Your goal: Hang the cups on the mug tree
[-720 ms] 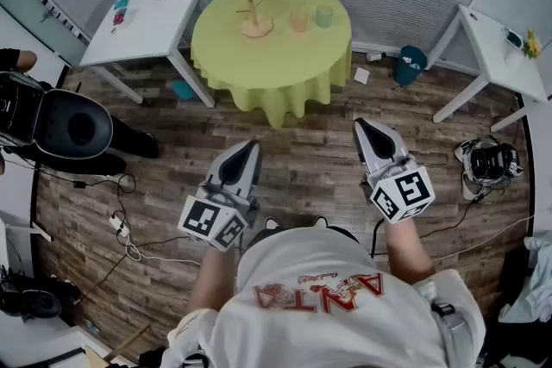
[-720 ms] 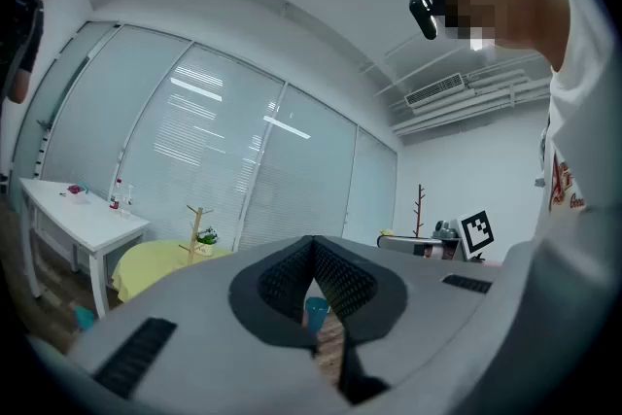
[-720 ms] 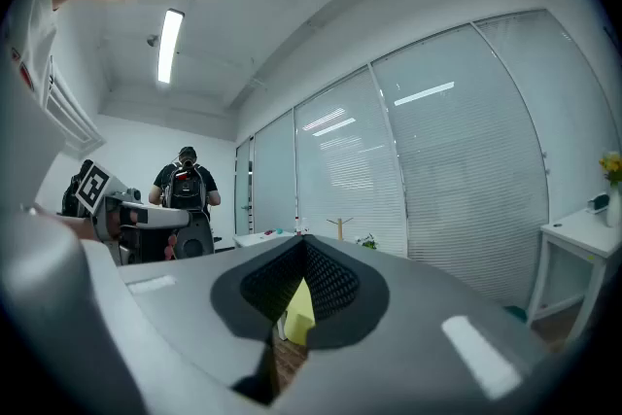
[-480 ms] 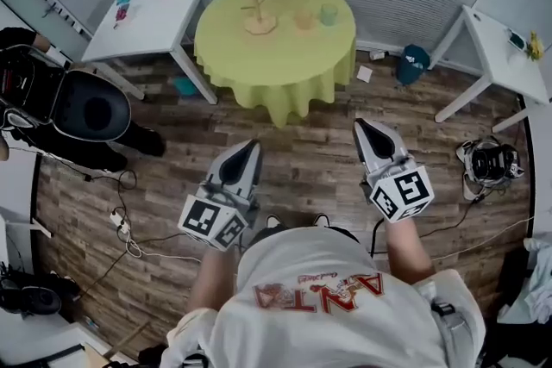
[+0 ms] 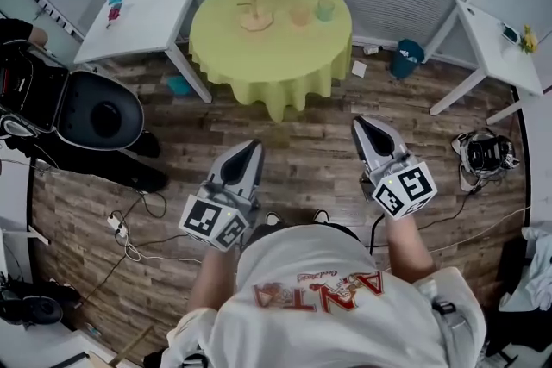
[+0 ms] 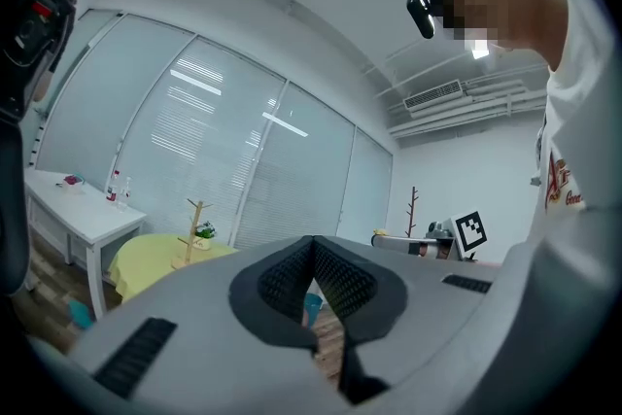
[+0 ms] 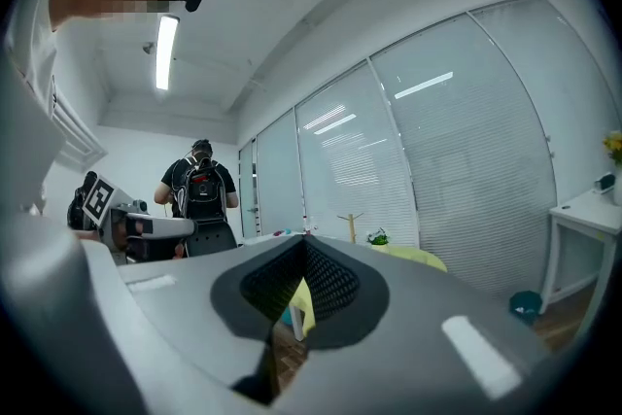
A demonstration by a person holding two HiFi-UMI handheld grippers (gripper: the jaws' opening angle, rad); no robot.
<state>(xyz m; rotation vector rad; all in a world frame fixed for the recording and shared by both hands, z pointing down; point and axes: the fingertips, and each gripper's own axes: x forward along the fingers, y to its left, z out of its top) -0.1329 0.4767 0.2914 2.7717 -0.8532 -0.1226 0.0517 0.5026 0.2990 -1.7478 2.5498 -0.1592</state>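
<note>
Nothing hung yet: we carry left tool and right tool closed, empty, well apart from the counter where two cups stand beside the bare mug tree.

The peach cup and green cup on the bench are too small to show handles; the left edge crops a bystander.

1. The head view looks steeply down from above the person's shoulders; the round table under a yellow-green cloth lies far ahead.
2. The left gripper view faces that distant table level.
3. The right gripper view does likewise; all three share the wooden mug tree.
</note>
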